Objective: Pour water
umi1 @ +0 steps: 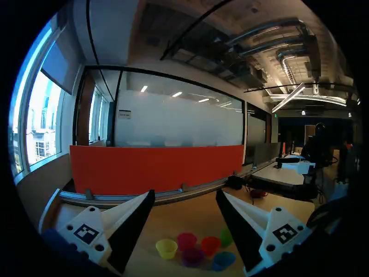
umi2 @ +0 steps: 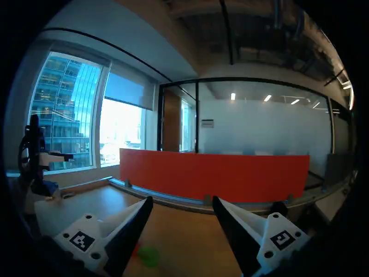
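Several small coloured cups stand in a cluster on the wooden table (umi1: 184, 217): a yellow cup (umi1: 166, 248), a pink cup (umi1: 186, 240), a purple cup (umi1: 192, 256), an orange-red cup (umi1: 210, 245), a green cup (umi1: 226, 237) and a blue cup (umi1: 223, 260). My left gripper (umi1: 184, 217) hangs open above and just behind them, nothing between its fingers. In the right gripper view my right gripper (umi2: 182, 221) is open and empty too, above the table, with a green cup (umi2: 148, 256) and a sliver of red beside it low between its fingers.
An orange partition (umi1: 157, 168) runs along the table's far edge, with a glass wall behind. Desks with monitors and a chair (umi1: 295, 171) lie to the right. A clamp-mounted device (umi2: 37, 161) stands at the table's left by the windows.
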`<state>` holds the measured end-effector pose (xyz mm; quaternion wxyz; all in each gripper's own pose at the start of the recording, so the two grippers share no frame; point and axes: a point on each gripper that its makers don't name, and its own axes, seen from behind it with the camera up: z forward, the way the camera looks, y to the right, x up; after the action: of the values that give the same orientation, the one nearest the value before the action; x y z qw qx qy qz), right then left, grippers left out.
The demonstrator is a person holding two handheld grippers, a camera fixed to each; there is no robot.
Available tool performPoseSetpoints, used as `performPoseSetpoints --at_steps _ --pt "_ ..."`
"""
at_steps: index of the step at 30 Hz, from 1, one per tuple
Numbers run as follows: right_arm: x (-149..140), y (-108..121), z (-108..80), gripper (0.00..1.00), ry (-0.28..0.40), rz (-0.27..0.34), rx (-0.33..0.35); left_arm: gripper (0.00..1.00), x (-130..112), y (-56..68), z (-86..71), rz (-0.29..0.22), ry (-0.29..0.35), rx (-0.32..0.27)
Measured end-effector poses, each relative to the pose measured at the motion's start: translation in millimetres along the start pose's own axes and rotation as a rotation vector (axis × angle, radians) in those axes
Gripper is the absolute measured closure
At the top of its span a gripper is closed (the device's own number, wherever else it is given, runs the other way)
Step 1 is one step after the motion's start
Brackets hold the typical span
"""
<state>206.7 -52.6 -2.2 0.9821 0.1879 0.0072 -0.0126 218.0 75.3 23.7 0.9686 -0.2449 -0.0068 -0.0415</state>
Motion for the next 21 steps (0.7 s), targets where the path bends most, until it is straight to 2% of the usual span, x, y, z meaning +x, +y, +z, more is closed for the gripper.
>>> performPoseSetpoints --at_steps 5,11,21 --pt "0.0 -9.6 3.5 0.01 -0.012 0.004 0.046 0.02 -2.8 11.1 1.4 -0.010 -0.011 -0.054" --pt "-8.1 -15.1 7.9 0.01 -0.036 0.004 0.082 0.02 -9.1 23.6 1.4 0.003 -0.030 -0.113" --pt "-30.0 -23.9 17.6 0.01 -0.100 -0.017 0.128 0.02 -38.5 43.3 1.5 0.027 -0.067 -0.200"
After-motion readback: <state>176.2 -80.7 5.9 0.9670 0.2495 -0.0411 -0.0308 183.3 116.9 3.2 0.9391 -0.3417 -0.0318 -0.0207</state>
